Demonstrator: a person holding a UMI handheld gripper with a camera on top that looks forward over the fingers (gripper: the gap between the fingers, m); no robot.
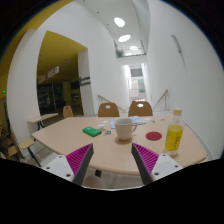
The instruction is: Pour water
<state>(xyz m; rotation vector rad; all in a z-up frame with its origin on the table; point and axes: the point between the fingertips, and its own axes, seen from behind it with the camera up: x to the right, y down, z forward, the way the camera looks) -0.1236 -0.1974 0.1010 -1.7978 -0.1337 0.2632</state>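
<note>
Gripper view, hand-held gripper point(112, 165) wide open, holding nothing; cup point(125, 128) on table point(70, 133) beyond fingers, bottle point(175, 131) beside

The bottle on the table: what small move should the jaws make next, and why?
Probably move forward and to the right toward the yellow bottle. The gripper is open and holds nothing, and the bottle stands upright beyond the right finger, apart from the white mug at the middle of the table.
</note>
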